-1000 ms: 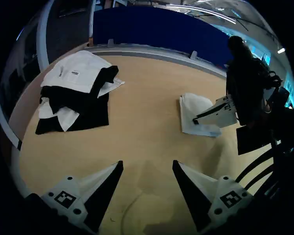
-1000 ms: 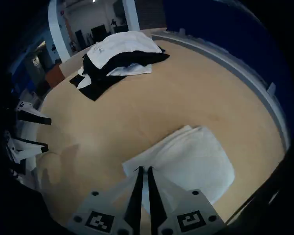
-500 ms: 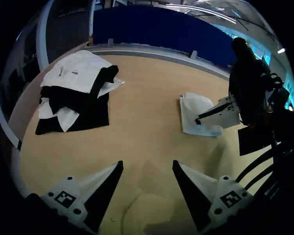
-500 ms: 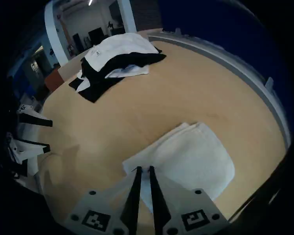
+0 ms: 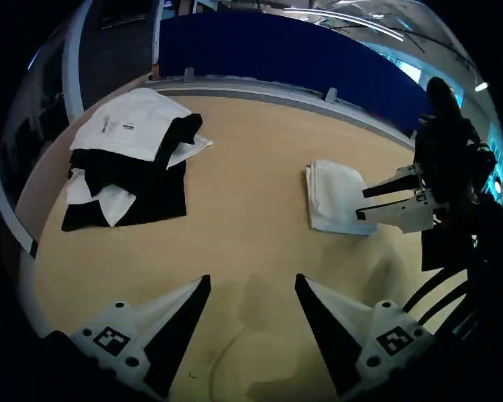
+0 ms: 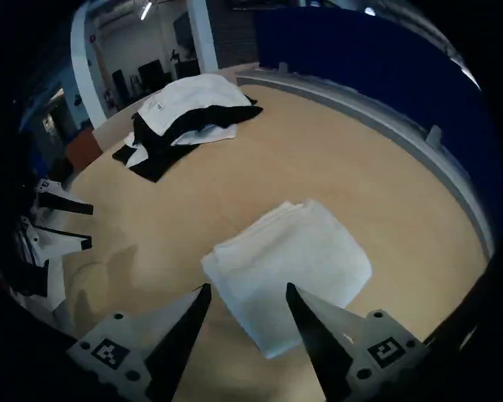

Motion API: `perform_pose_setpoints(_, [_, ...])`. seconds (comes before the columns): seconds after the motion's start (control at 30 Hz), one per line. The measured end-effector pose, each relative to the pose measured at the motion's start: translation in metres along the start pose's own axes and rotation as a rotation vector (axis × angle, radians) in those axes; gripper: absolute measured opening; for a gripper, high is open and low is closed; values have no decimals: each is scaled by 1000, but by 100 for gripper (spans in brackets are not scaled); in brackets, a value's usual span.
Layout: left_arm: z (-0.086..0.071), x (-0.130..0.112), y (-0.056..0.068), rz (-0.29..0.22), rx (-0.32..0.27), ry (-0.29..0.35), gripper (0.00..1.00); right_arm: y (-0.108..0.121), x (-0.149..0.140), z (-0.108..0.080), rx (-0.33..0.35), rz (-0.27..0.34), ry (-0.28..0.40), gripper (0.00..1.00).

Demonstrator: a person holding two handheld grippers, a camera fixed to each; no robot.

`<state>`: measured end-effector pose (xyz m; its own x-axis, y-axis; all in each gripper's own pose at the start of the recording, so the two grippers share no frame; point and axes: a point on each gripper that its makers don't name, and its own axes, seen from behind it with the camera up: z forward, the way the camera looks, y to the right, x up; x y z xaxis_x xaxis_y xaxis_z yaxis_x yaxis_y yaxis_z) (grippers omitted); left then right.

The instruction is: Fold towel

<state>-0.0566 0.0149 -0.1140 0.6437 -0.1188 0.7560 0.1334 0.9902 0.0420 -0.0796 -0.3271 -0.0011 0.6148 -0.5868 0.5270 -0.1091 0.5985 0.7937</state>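
The folded towel (image 6: 292, 264) lies near one table (image 6: 332, 167) edge, bare wood all round – right gripper (image 6: 248, 287) spread wide at its near edge, left gripper (image 5: 253, 280) wide over bare table.

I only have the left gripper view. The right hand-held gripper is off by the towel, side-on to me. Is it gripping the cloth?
Observer: No. In the right gripper view, the right hand-held gripper has its fingers apart over the near edge of the towel, with nothing pinched between them.
Operator: Those fingers block that edge for me. Is the towel lying flat there?
Observer: Yes. The near corner lies flat on the table, with no flap sticking up.
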Motion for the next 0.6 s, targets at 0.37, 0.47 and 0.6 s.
perform_pose_setpoints(0.37, [-3,0,4,5,-4,2,93,22,-31,-19,-77,78,-7,94])
perform_pose_setpoints(0.47, [-4,0,6,8,-4,3,93,25,-34,-19,-87,86,-9,94])
perform_pose_setpoints(0.6, [-5,0,7,8,-4,3,93,25,-42,-18,-94,92,-21,94])
